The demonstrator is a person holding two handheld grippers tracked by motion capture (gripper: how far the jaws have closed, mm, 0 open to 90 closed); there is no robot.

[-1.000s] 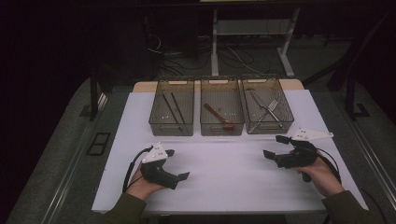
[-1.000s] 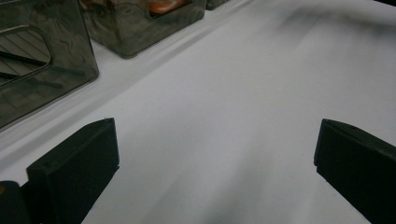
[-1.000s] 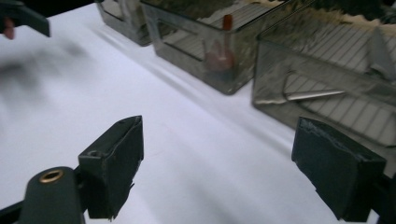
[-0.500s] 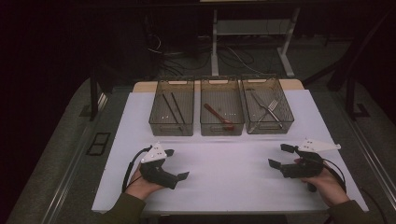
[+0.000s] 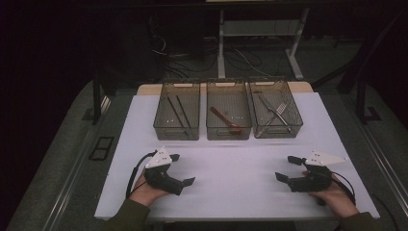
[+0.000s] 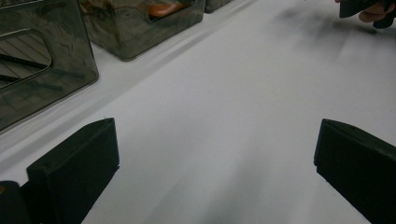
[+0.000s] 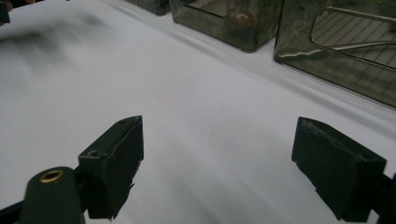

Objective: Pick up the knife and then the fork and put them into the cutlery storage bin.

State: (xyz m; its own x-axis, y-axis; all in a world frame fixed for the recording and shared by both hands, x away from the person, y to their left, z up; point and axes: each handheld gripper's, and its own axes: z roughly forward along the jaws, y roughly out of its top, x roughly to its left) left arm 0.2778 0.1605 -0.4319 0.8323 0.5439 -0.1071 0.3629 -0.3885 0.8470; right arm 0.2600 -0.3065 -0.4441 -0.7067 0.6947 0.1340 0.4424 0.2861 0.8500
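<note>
Left gripper (image 5: 182, 169): jaws spread, empty, near desk's front-left corner
Right gripper (image 5: 288, 169): jaws spread, empty, near front-right corner
High view: three bins (image 5: 228, 115) along desk's (image 5: 231, 192) far edge
Gripper views: bare sheet between jaws

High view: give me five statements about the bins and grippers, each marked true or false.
1. Three bins stand in a row. True: left bin, middle bin, right bin.
2. The middle bin holds a spoon. True.
3. The right gripper holds a fork. False: its jaws are open with nothing between them.
4. The left bin holds the fork. False: it holds chopsticks; the fork lies in the right bin.
5. The left gripper is open over the white sheet. True.
</note>
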